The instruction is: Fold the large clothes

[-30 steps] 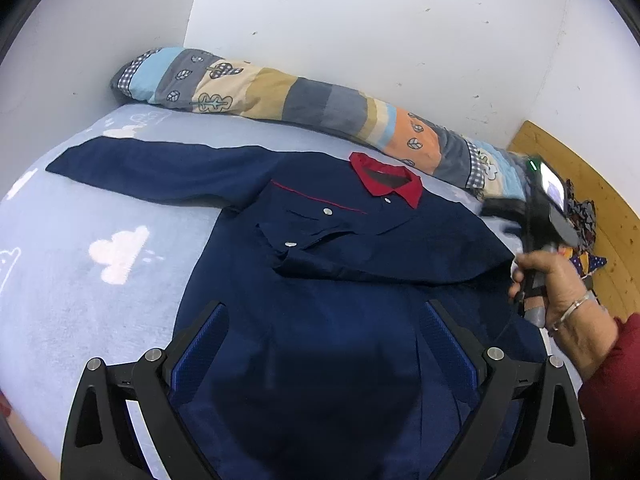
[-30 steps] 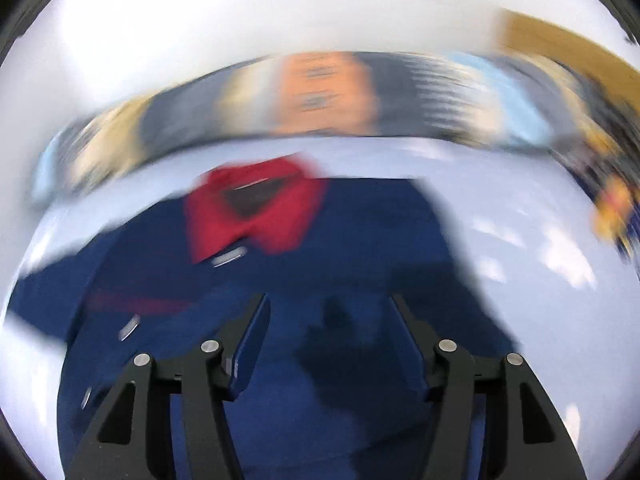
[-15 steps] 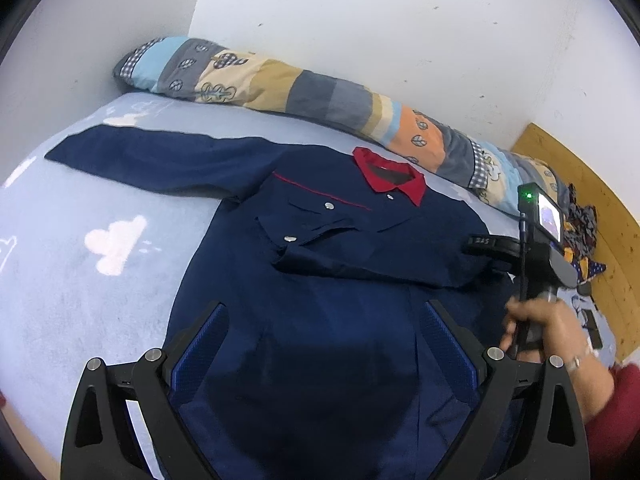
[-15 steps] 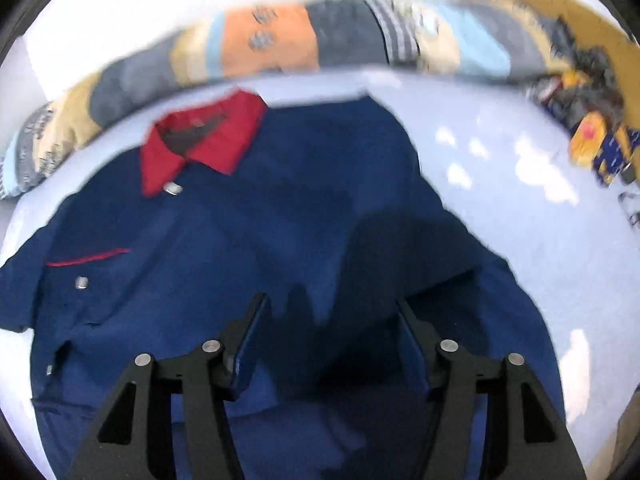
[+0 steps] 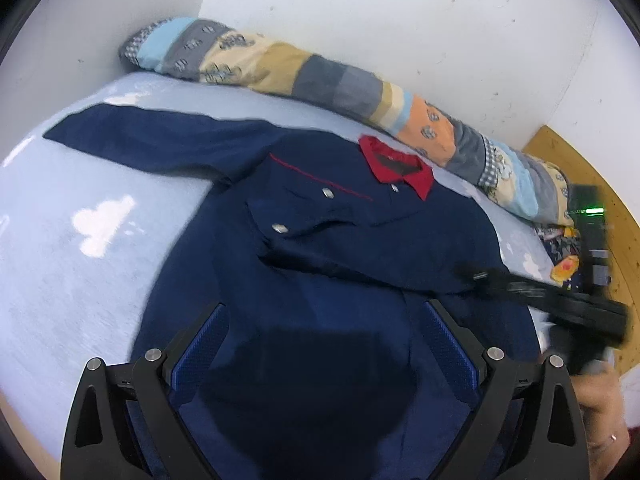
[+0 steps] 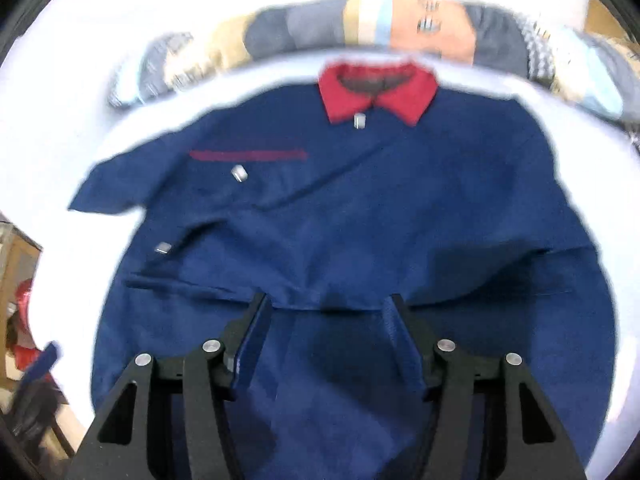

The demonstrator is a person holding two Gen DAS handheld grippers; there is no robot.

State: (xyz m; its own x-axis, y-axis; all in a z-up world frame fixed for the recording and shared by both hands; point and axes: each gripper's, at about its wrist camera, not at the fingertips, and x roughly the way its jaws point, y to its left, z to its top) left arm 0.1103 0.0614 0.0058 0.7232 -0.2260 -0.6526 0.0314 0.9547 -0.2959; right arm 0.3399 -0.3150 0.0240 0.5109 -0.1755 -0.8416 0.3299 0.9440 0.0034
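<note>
A navy shirt with a red collar lies face up on the bed. One sleeve stretches out to the left, and the other is folded across the chest. My left gripper hangs open above the shirt's lower half, with nothing between its fingers. In the right wrist view the shirt fills the frame, collar at the top. My right gripper hovers over the folded sleeve's edge. Its jaws are closing a little, still apart, with fabric below them and none pinched.
A long patchwork bolster lies along the white wall behind the shirt. The pale blue sheet shows to the left. A wooden board and patterned cloth sit at the right. A person's hand holds the right gripper's handle.
The right gripper has swung in over the shirt and dropped lower, so the collar now sits centred in its view. The left gripper has drifted slightly forward and down.
</note>
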